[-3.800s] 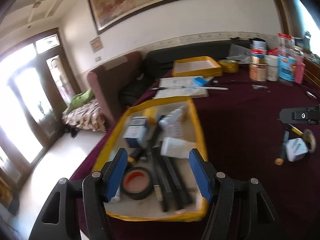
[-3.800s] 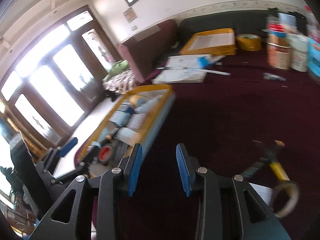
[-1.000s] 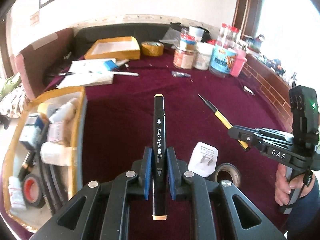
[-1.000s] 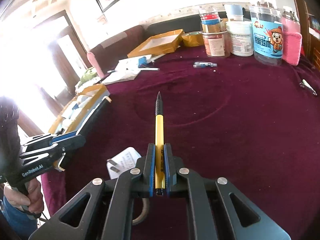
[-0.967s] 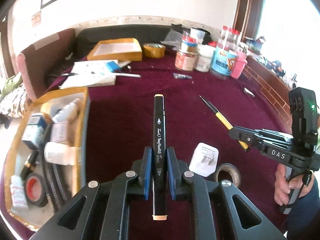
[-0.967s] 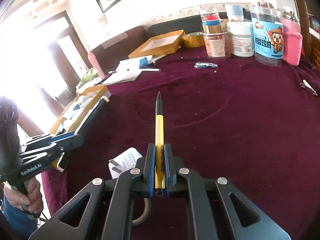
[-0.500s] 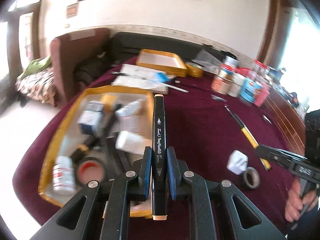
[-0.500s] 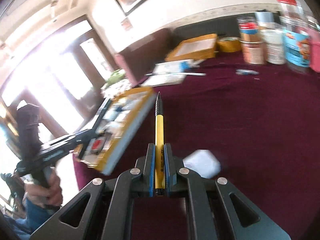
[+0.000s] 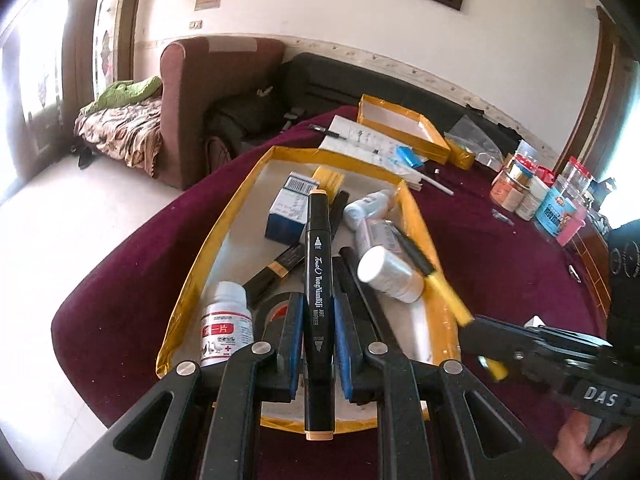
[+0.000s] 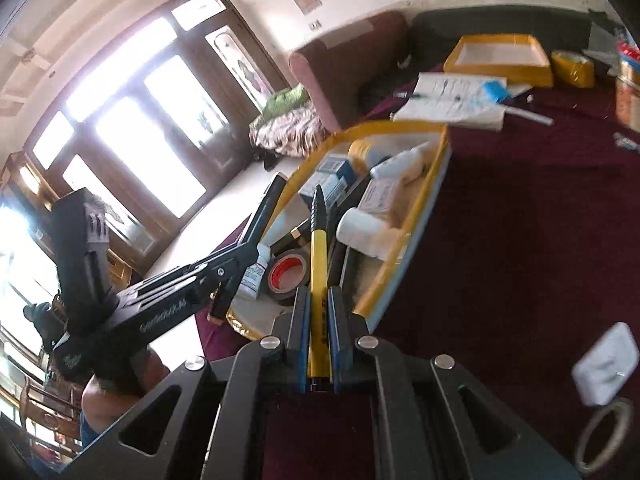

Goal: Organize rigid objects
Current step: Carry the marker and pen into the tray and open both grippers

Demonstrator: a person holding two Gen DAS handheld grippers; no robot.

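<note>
My left gripper (image 9: pixel 318 320) is shut on a black art marker (image 9: pixel 318 264) and holds it above the yellow-rimmed tray (image 9: pixel 208 256). My right gripper (image 10: pixel 319 312) is shut on a yellow and black pen (image 10: pixel 319 240), its tip over the same tray (image 10: pixel 434 172). The pen (image 9: pixel 440 280) and right gripper also show in the left wrist view, at the tray's right rim. The tray holds white bottles (image 9: pixel 386 268), a blue box (image 9: pixel 290 208), a red-cored tape roll (image 10: pixel 286 274) and black sticks.
On the maroon tablecloth (image 10: pixel 520 240) lie a white plug (image 10: pixel 604 364) and a tape ring (image 10: pixel 604 434) at the right. Papers (image 10: pixel 452 100), a second yellow tray (image 10: pixel 500 56) and jars (image 9: pixel 552 200) stand further back. The table's left edge drops to the floor (image 9: pixel 60 240).
Both grippers have swung left from the open cloth to over the tray, still holding the marker and the pen. The plug and tape ring are now behind at the right.
</note>
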